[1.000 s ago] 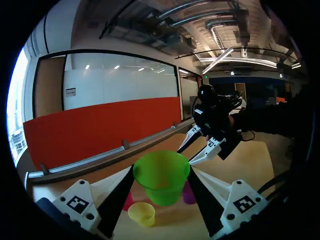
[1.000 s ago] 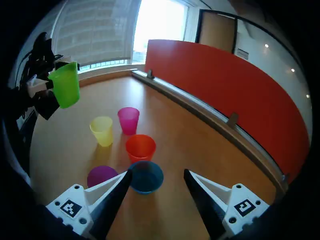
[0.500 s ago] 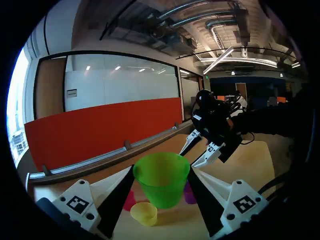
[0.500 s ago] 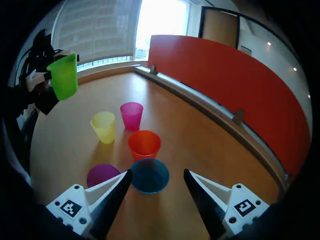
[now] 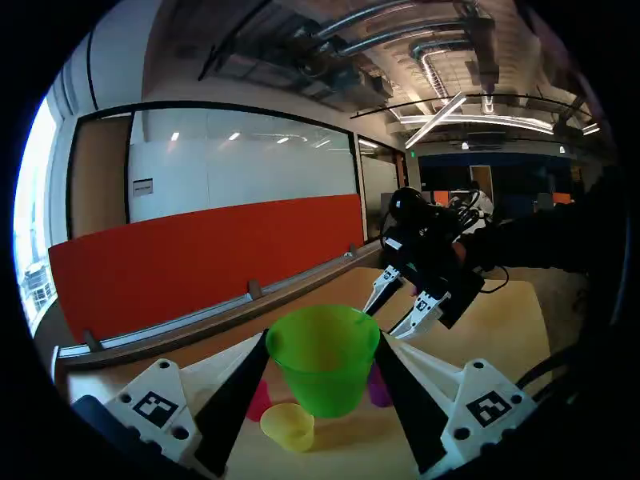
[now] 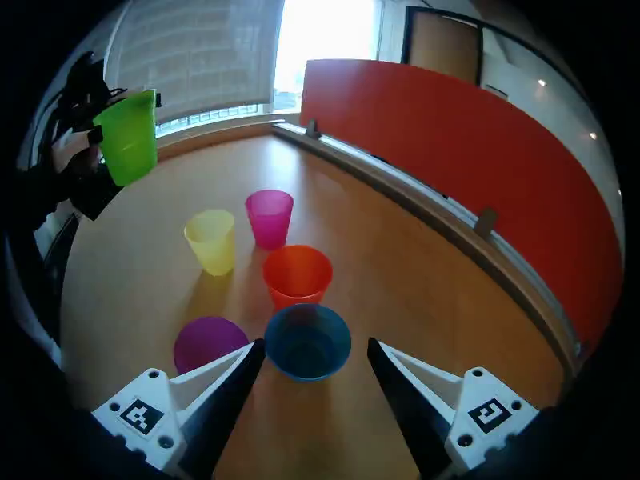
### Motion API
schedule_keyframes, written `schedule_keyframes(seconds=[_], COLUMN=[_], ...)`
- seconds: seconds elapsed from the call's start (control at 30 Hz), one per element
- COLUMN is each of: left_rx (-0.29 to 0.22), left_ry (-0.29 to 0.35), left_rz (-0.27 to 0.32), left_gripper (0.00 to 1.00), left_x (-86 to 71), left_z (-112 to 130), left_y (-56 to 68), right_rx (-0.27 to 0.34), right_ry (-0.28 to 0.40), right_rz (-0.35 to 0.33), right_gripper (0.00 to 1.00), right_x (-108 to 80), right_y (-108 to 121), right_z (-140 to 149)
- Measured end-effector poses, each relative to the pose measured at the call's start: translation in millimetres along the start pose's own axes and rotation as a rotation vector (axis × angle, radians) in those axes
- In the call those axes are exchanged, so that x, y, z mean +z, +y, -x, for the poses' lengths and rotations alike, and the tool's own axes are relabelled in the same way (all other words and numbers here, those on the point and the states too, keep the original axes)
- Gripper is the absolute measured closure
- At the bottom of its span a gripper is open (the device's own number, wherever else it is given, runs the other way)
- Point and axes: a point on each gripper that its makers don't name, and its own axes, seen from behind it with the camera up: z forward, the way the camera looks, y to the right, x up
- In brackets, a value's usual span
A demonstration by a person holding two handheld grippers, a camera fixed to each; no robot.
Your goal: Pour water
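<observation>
left gripper (image 5: 321, 340) holds green cup (image 5: 322, 372) aloft

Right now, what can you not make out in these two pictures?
- Water in the green cup: left gripper view, no level readable through its tinted wall.
- Purple cup and pink cup: same view, mostly behind the green cup.
- Water in the blue cup: right gripper view, inside too dark.

Overexposed window (image 6: 324, 36) daylight floods the table (image 6: 384, 264); cups cast soft shadows; fisheye bends edges; focus stays sharp.
</observation>
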Motion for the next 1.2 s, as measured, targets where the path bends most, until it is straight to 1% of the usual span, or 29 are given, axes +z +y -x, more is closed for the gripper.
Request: schedule_keyframes(seconds=[0.5, 0.7, 0.97, 1.2], left_rx=[-0.003, -0.005, -0.011, -0.011], left_ry=[-0.008, -0.01, -0.014, -0.015], left_rz=[0.005, 0.004, 0.001, -0.003], left_gripper=[0.1, 0.1, 0.1, 0.1], left_x=[2.6, 3.2, 3.3, 2.7], left_z=[5.7, 7.6, 10.6, 12.9], left_y=[0.5, -0.2, -4.3, -6.3], right_rx=[0.009, 0.022, 0.037, 0.037], right_ry=[-0.029, -0.029, -0.026, -0.022], right_rz=[-0.015, -0.025, -0.035, -0.041], right_gripper=[0.0, 0.0, 0.0, 0.0], right_x=[14.4, 22.8, 31.2, 37.3], right_y=[-4.3, -4.8, -5.6, -7.9], right_z=[15.4, 16.8, 15.6, 12.1])
